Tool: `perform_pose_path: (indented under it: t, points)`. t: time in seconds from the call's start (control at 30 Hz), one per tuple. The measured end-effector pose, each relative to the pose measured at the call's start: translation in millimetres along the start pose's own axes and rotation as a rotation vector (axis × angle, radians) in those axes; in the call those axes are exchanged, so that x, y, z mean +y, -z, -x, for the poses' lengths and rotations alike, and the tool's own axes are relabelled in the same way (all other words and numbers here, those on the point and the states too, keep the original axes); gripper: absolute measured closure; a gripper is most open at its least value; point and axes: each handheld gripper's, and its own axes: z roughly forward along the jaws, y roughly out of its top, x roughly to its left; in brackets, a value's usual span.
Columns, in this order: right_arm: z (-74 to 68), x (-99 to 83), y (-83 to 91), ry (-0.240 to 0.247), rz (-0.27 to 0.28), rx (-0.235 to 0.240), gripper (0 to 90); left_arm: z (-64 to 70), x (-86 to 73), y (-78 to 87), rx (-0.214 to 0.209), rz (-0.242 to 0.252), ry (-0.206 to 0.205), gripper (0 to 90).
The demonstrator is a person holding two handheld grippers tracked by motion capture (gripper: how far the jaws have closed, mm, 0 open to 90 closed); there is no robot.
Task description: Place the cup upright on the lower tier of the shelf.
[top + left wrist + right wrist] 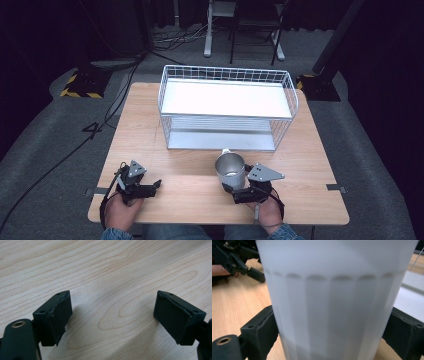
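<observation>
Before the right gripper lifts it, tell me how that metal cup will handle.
The metal cup looks rigid, so the right gripper probably won't deform it. Its smooth faceted wall may slip between the pads. Standing upright and tall on the table, it could tip if nudged high.

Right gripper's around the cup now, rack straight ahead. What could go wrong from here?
1. The cup is smooth and sits between the right gripper pads low on its body; it might slip or tip when lifted.
2. The wire rack stands close behind the cup; its handle points toward the rack and may catch the front wires.
3. The left gripper is open over bare table, so it can't steady anything.
</observation>
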Motion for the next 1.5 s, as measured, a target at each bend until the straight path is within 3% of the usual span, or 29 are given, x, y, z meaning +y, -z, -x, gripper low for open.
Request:
perform_pose_path:
  t: [0.53,1.03,1.5]
  points:
    - [23.2,26.3,-8.6,-0.002,0.079,-0.058,9.1,0.0,0.0,-0.1,0.000,0.001,0.000,15.7]
    - [60.6,42.8,-31.2,-0.028,0.124,-0.165,9.1,0.0,0.0,0.0,0.000,0.000,0.000,15.7]
    - [88.6,37.8,-65.8,-0.062,0.097,-0.265,9.0,0.1,-0.1,0.0,-0.001,0.000,0.001,15.7]
